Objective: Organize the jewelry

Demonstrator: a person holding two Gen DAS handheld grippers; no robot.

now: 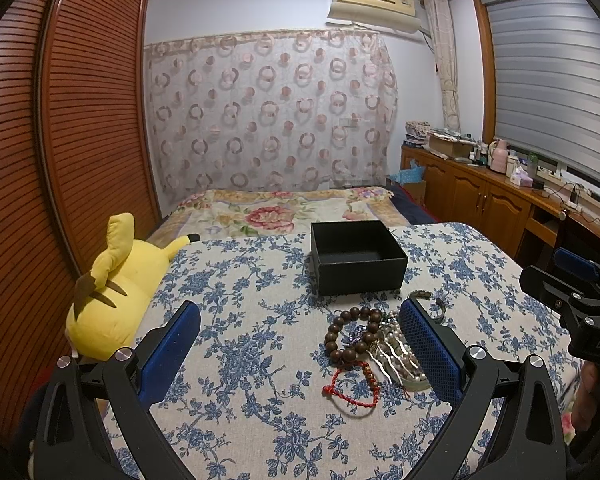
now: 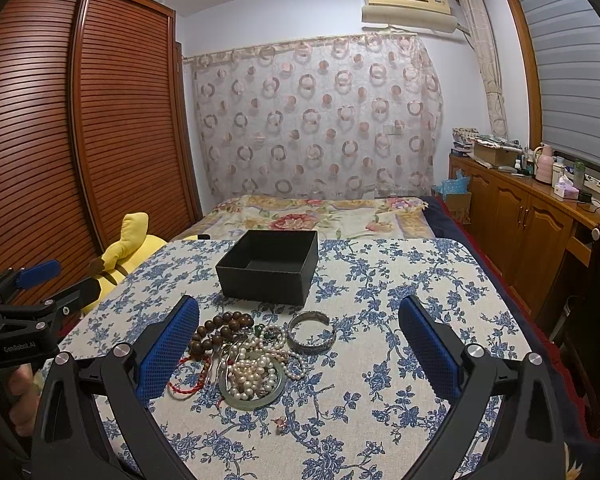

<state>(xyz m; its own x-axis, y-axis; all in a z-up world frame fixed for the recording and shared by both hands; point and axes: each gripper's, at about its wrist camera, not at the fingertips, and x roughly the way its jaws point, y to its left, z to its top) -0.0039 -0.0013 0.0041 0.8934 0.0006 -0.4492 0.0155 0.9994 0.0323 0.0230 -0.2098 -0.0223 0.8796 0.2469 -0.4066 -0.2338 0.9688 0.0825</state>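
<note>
Fingers (image 2: 168,344) spread above floral tablecloth (image 2: 380,320), bed (image 2: 324,212) behind.

Evenly lit from overhead, soft and slightly cool, with no harsh glare. Only faint shadows under the black box (image 2: 269,266) on the surface (image 2: 400,300). Strong fisheye bending at the edges, black vignette in the corners. Sharp in the centre, mildly soft toward the rim.

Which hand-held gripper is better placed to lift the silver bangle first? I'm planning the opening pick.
Probably the right hand-held gripper. It is open, and the silver bangle lies uncovered between its fingers, just before the black box. The left hand-held gripper, also open, has the bangle mostly hidden behind its right finger.
</note>
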